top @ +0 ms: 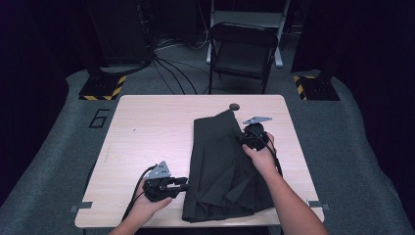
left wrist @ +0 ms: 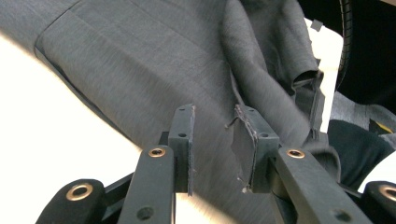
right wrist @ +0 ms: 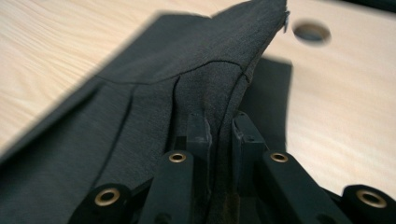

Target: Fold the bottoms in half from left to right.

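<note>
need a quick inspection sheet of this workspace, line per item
surface: light wood table, a round hole near its far edge
job's things: dark pleated garment lying flat on the table
clutter: nothing seen
grippers: left tongs open beside the cloth's left edge; right tongs pinch a lifted fold
cables: black cable trailing from the left tongs; more on the floor behind
surroundings: folding chair, grey floor mat

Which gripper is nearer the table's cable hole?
Right. The right gripper grips the dark garment just in front of the hole; the left gripper sits open at the garment's near left edge.
</note>
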{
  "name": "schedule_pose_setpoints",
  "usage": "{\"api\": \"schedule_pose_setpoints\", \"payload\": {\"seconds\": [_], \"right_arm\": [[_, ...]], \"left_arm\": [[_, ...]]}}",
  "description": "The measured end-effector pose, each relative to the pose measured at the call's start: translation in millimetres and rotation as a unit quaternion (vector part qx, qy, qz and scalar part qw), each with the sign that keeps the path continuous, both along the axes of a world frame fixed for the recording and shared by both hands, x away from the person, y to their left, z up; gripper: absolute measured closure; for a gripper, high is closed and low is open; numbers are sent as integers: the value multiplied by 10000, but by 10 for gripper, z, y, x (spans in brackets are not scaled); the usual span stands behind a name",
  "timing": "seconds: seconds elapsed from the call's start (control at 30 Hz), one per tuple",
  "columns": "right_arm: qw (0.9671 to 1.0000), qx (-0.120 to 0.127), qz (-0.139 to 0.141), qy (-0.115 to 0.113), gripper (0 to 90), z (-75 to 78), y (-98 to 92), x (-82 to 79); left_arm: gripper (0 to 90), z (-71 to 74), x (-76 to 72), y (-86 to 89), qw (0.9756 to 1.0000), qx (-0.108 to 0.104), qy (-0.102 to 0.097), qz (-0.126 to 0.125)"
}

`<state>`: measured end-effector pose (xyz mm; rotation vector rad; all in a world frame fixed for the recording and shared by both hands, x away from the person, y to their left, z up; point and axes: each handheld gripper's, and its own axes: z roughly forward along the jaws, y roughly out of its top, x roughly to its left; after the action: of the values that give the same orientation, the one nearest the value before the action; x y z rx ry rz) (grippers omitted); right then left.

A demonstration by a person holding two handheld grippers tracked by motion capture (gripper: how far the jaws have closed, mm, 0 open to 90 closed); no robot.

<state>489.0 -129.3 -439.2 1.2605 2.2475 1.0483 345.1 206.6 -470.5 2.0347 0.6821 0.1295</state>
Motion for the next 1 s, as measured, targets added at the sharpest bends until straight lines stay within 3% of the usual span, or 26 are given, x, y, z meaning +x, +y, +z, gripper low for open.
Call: {"api": "schedule_pose_setpoints", "payload": {"seconds": [0.03, 0.1, 0.13, 0.47, 0.7, 0.8, 1.0], "right_arm": [[9997, -32, -189, 156, 796, -147, -78, 38], [9996, -45, -214, 187, 796, -194, -108, 52], [9986, -18, -382, 362, 794, -308, -163, 83], [9957, -274, -643, 610, 770, -603, -249, 141], [9957, -222, -692, 574, 708, -666, -287, 148], [9958, -216, -712, 543, 636, -651, -293, 132], [9969, -265, -686, 264, 547, -475, -327, -30]], "left_arm": [[681, -29, 10, -19, 10000, 59, 5, 17], [674, -46, 15, -29, 9999, 90, 81, 0], [661, -62, 23, -36, 9999, 141, 62, -8], [589, -146, 55, -70, 9996, 238, 120, 118], [539, -162, 83, -58, 9994, 219, 135, 250], [503, -173, 86, -71, 9991, 248, 120, 329], [462, -174, 116, -68, 9985, 283, 127, 457]]}}
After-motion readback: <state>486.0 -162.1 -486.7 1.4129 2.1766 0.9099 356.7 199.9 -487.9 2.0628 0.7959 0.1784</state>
